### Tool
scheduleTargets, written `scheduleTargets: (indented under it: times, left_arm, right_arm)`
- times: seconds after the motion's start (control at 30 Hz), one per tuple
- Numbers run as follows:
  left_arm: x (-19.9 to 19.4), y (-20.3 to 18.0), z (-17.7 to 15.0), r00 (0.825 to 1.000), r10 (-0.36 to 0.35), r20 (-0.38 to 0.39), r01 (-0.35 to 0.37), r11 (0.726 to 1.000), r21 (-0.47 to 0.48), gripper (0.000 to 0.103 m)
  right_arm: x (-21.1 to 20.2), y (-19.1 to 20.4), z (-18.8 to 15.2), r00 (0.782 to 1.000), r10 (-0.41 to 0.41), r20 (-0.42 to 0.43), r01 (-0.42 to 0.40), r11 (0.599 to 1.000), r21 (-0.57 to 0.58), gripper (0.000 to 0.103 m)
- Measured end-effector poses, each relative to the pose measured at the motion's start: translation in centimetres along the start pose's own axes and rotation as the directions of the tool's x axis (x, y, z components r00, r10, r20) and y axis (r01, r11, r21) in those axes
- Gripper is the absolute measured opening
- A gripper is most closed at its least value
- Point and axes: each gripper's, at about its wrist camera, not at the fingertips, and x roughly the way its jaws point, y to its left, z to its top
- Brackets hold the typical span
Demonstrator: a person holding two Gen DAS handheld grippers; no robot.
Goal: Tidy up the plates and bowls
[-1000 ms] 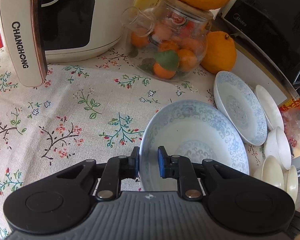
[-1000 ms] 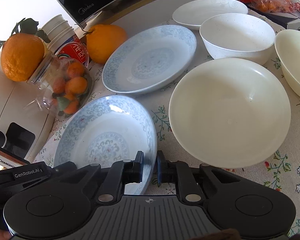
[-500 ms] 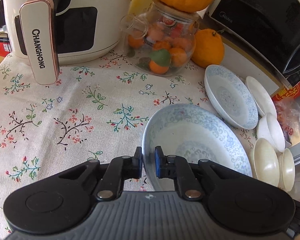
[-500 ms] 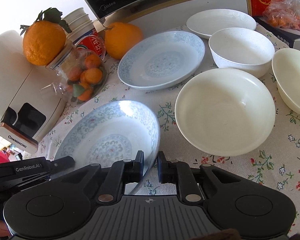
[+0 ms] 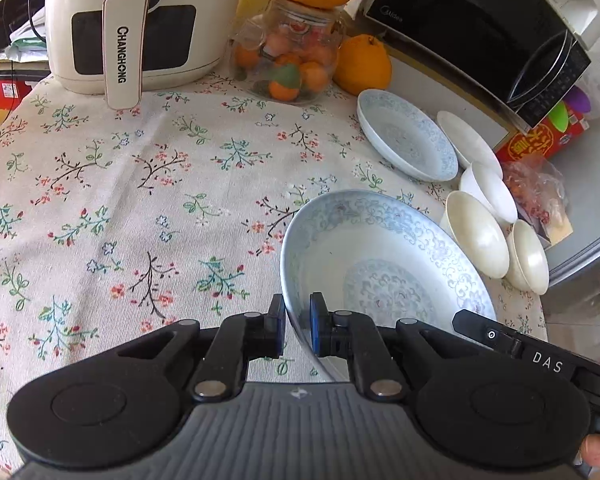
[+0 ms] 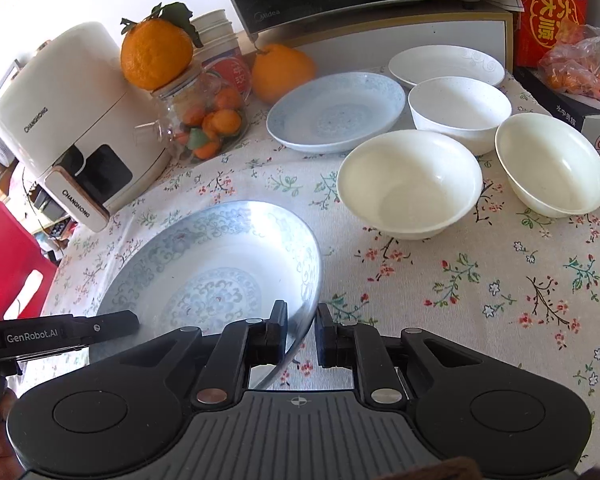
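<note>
A blue-patterned deep plate (image 5: 384,264) hangs tilted a little above the floral tablecloth, held from both sides. My left gripper (image 5: 298,324) is shut on its near left rim. My right gripper (image 6: 302,328) is shut on the right rim of the same plate (image 6: 212,272). A matching blue-patterned plate (image 6: 336,112) lies farther back beside a plain white plate (image 6: 446,66). A white speckled bowl (image 6: 460,112) and two cream bowls (image 6: 410,180) (image 6: 552,164) stand on the cloth to the right.
A white air fryer (image 5: 140,20) stands at the back left, next to a glass jar of small oranges (image 5: 290,56) with a big orange on top. A microwave (image 5: 476,24), a red box (image 6: 548,8) and a bag of fruit (image 6: 580,60) line the back right.
Both grippers have drawn back toward the near side and risen, carrying the blue-patterned plate with them. The left jaws have closed tighter on its rim.
</note>
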Motion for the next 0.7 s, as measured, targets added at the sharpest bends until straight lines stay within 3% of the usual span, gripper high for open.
scheduleTargets:
  times: [0.27, 0.47, 0.57, 0.7]
  left_arm:
    - [0.8, 1.1, -2.3, 0.998, 0.060, -0.034, -0.061, 0.998, -0.011, 0.010]
    - [1.6, 1.3, -2.6, 0.996, 0.083, -0.046, -0.083, 0.997, 0.011, 0.010]
    - [1.6, 1.1, -2.9, 0.994, 0.093, -0.050, -0.092, 0.996, 0.021, 0.012]
    - [1.7, 1.3, -2.6, 0.994, 0.081, -0.067, -0.081, 0.997, 0.002, 0.012]
  right_arm:
    - [1.0, 0.9, -1.9, 0.997, -0.007, -0.071, 0.003, 0.998, -0.064, 0.016]
    - [2.3, 0.8, -1.9, 0.988, -0.012, -0.155, 0.006, 0.999, -0.041, 0.017]
    - [2.1, 1.3, -1.9, 0.989, -0.027, -0.147, 0.016, 0.997, -0.079, 0.019]
    - [2.1, 0.8, -1.2, 0.985, -0.021, -0.170, 0.014, 0.999, -0.042, 0.019]
